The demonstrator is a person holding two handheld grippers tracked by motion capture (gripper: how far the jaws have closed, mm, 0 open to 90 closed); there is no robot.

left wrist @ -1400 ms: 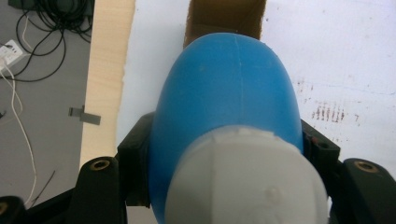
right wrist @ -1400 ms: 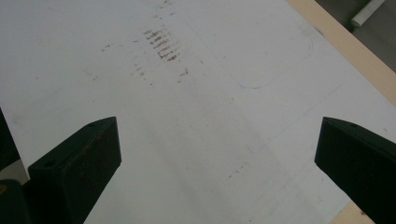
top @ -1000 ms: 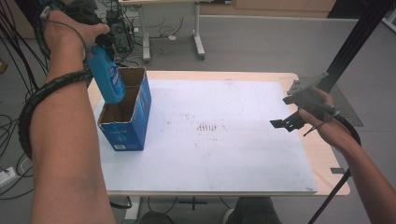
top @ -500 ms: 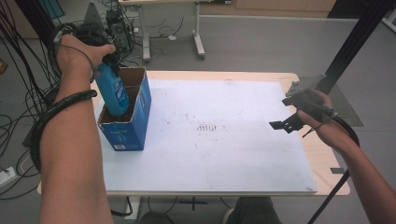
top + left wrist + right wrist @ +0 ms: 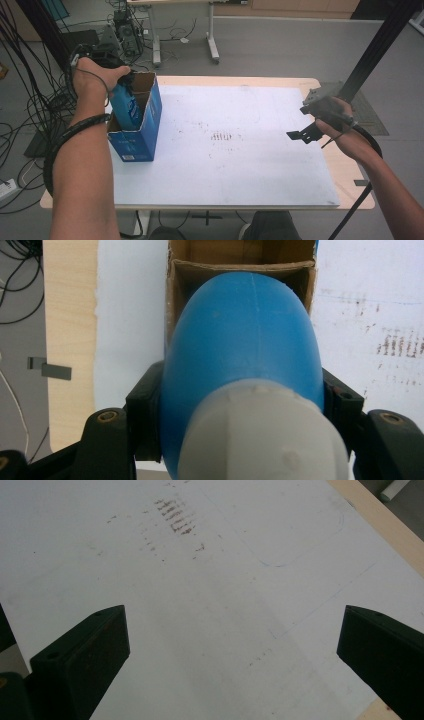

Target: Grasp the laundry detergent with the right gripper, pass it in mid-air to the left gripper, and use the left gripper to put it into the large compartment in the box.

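In the high view, the lower half of the blue plastic bottle (image 5: 126, 104) is hidden inside the open blue cardboard box (image 5: 142, 131) at the left of the frame, and the left gripper (image 5: 102, 62) is mostly covered by the hand holding it. In the left gripper view, the bottle's white cap (image 5: 265, 437) runs off the bottom edge, blurred, and the bottle blocks most of the box's inside. In the right gripper view, both black jaws of the right gripper (image 5: 232, 660) are cut off at the lower corners.
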